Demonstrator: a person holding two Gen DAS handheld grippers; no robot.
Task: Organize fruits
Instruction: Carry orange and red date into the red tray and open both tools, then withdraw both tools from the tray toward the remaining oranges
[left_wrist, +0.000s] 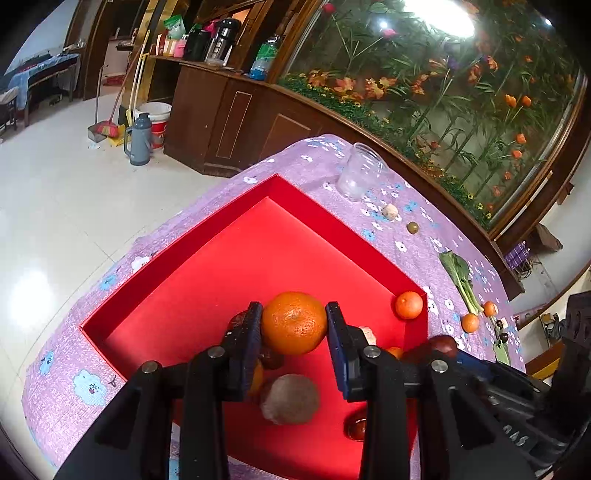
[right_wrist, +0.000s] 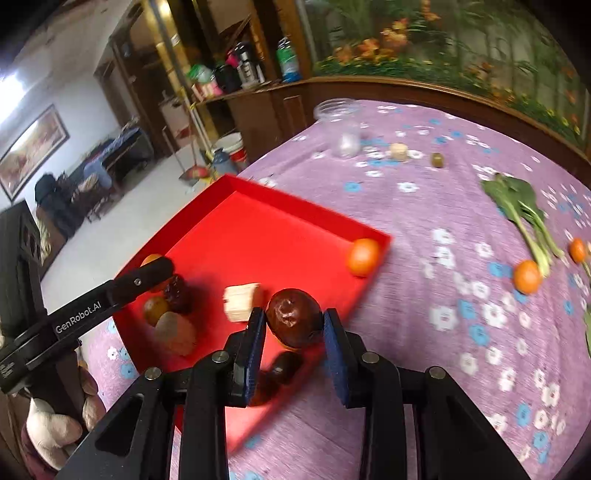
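A: Item one, left gripper (left_wrist: 294, 323): jaws clamped on a large orange (left_wrist: 294, 322), held over the red tray (left_wrist: 177, 258) at lower centre of the left wrist view. Probably poised there for setting down among the fruit already collected.

B: Item two, right gripper (right_wrist: 294, 320): jaws clamped on a dark brown-red fruit (right_wrist: 293, 317), glossy and scuffed on top. It sits at lower centre of the right wrist view, above the tray's near edge.

A: Tray contents, same view: a small orange (right_wrist: 363, 256) lodged in the right corner, a pale cut piece (right_wrist: 242, 301) in the middle, a brown rough-skinned fruit (right_wrist: 175, 332) and a few dark fruits at the left.

B: Still outside, on the purple flowered surface (right_wrist: 424, 332): two small oranges (right_wrist: 527, 277) at the right beside a leafy green (right_wrist: 524, 210); a small green fruit (right_wrist: 437, 159) and a pale lump (right_wrist: 399, 151) further up; a clear cup (right_wrist: 341, 125) at the top.

A: My reading: sorting partway done. The strays lie scattered; the greens may not belong in the tray.
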